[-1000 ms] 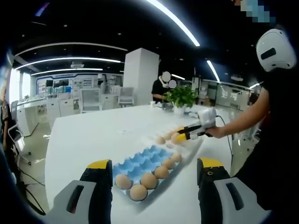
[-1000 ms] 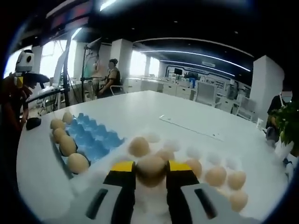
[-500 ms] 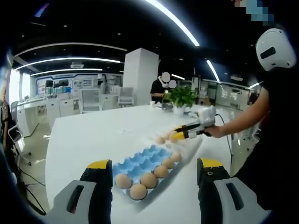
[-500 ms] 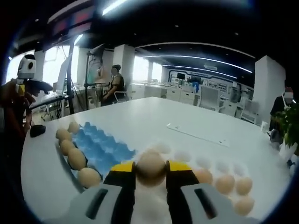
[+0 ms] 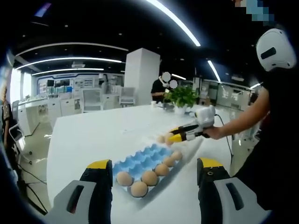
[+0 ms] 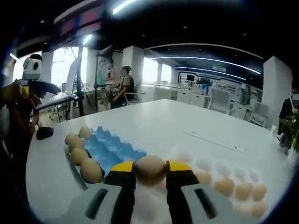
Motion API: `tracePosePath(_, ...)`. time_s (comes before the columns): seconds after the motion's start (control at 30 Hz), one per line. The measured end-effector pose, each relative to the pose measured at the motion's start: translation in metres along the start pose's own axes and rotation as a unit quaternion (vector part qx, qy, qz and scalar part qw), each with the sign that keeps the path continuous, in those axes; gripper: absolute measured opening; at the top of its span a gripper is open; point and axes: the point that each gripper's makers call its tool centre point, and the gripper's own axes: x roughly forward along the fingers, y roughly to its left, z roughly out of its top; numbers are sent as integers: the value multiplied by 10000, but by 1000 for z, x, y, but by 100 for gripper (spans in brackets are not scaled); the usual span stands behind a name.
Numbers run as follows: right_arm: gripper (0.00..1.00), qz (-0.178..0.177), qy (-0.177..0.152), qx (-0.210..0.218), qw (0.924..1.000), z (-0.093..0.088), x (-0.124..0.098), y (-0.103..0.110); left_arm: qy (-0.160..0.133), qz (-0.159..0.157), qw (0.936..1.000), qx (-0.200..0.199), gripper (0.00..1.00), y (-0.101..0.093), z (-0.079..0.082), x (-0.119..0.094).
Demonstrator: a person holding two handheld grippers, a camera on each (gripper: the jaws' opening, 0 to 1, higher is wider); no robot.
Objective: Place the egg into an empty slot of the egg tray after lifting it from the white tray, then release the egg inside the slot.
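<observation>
R gripper (image 6: 150, 169) is clamped on 1 egg (image 6: 150, 168), carried above the white tray (image 6: 187, 198). Blue egg tray (image 6: 110, 151) lies ahead-left of it, long axis running away to the upper left; empty slots sit beside a row of 4 eggs. L gripper (image 5: 152, 179) hangs w/ jaws wide apart, holding nothing, nearer the egg tray's front end.

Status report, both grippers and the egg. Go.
Right gripper shut on egg, above white tray. Left gripper open, idle. Blue egg tray slots free, path clear.
</observation>
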Motion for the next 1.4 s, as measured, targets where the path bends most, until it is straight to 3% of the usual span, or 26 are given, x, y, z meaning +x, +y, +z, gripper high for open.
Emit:
tracePosePath(0.87,25,725,-265,-51,9970,32,44,72,-29,52,10000,-44,74,4,-3,-5)
tracePosePath(1.4,25,1111,-317,-139,9932,43,69,120,-70,96,9999,-62,74,5,-3,-12)
